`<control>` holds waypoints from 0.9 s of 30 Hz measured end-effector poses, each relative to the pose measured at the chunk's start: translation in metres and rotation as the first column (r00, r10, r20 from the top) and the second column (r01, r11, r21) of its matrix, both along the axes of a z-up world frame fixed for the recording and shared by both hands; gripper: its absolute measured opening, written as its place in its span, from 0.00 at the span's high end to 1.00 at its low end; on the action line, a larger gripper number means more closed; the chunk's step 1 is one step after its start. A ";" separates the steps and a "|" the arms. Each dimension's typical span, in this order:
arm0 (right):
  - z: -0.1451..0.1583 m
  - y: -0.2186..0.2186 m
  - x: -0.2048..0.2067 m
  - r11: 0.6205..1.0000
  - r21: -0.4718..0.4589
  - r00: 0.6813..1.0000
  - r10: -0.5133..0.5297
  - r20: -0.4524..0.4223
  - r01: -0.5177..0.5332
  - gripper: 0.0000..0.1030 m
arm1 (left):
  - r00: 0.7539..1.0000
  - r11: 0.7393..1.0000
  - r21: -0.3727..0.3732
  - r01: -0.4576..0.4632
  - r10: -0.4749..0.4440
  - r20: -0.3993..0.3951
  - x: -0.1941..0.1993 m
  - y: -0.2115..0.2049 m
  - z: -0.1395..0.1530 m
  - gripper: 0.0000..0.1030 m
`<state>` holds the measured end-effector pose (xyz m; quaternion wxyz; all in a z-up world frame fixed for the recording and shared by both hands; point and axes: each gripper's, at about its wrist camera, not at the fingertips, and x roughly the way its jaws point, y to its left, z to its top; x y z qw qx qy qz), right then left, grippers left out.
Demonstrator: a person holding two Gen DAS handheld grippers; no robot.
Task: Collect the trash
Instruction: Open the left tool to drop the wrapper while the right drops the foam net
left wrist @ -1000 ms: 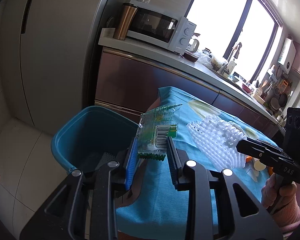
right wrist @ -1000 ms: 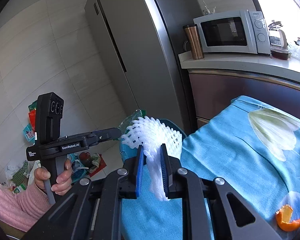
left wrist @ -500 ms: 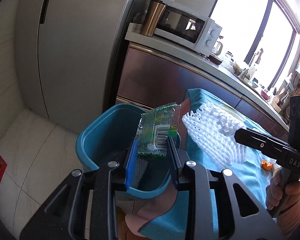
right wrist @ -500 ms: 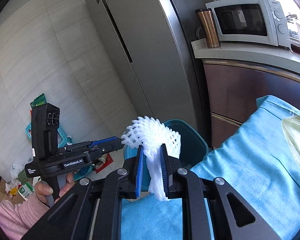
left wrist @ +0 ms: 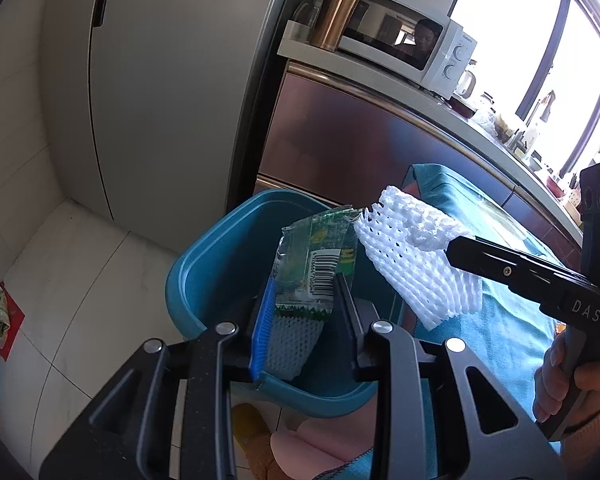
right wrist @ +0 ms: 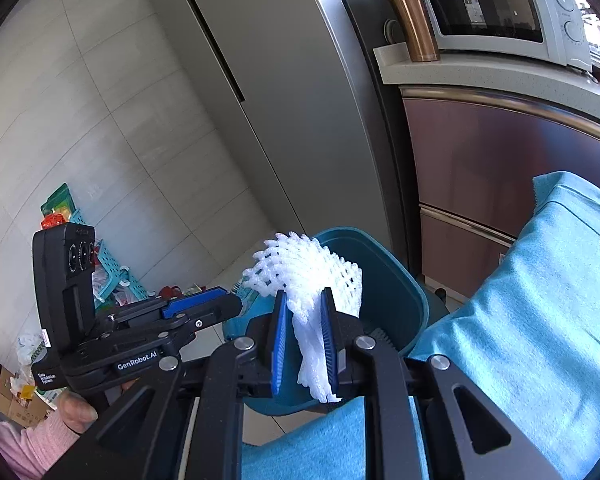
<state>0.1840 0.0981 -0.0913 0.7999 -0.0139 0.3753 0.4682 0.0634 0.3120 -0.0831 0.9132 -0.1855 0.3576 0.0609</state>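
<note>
My left gripper (left wrist: 304, 296) is shut on a clear and green plastic wrapper (left wrist: 312, 268) with a barcode, and holds it upright over the blue bin (left wrist: 204, 276). A white foam net (left wrist: 292, 344) lies inside the bin below it. My right gripper (right wrist: 304, 312) is shut on another white foam fruit net (right wrist: 304, 272), which hangs above the rim of the bin (right wrist: 400, 292). In the left wrist view the right gripper (left wrist: 454, 248) comes in from the right with its foam net (left wrist: 412, 256) beside the wrapper. The left gripper (right wrist: 224, 306) shows left of the net in the right wrist view.
The bin stands on the tiled floor between a grey fridge (left wrist: 160, 100) and a table under a blue cloth (right wrist: 520, 320). A counter behind carries a microwave (right wrist: 492, 8) and a copper tumbler (right wrist: 412, 20). Loose litter and a teal basket (right wrist: 112, 276) lie on the floor.
Both grippers have moved left and down, from above the blue tablecloth to above the bin, each still holding its item. The bin now sits under the wrapper.
</note>
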 end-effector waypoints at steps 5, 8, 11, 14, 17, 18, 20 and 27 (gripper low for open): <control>-0.009 0.011 0.005 0.999 -0.033 1.000 -0.007 -0.014 0.006 0.84 | 1.000 1.000 0.009 -0.010 0.010 -0.019 0.008 0.002 -0.008 0.72; -0.014 0.016 0.009 0.998 -0.053 1.000 -0.016 -0.027 0.014 0.83 | 0.999 1.000 0.013 -0.014 0.015 -0.032 0.013 0.004 -0.013 0.72; -0.019 0.020 0.011 0.997 -0.075 0.999 -0.024 -0.044 0.020 0.82 | 0.999 1.000 0.018 -0.020 0.021 -0.048 0.018 0.005 -0.018 0.72; -0.022 0.023 0.015 0.996 -0.086 0.997 -0.030 -0.070 0.024 0.81 | 0.998 0.999 0.020 -0.025 0.026 -0.064 0.023 0.006 -0.023 0.72; -0.023 0.028 0.017 0.995 -0.095 0.996 -0.037 -0.082 0.029 0.80 | 0.996 0.999 0.021 -0.028 0.029 -0.079 0.028 0.007 -0.028 0.71; -0.023 0.029 0.018 0.995 -0.096 0.996 -0.040 -0.082 0.032 0.79 | 0.996 0.999 0.024 -0.031 0.033 -0.084 0.029 0.007 -0.030 0.71; -0.023 0.031 0.019 0.994 -0.099 0.995 -0.043 -0.085 0.035 0.79 | 0.995 0.999 0.021 -0.032 0.034 -0.090 0.032 0.008 -0.032 0.71; -0.023 0.033 0.021 0.994 -0.096 0.994 -0.057 -0.098 0.047 0.72 | 0.993 0.999 0.031 -0.037 0.041 -0.114 0.045 0.006 -0.040 0.70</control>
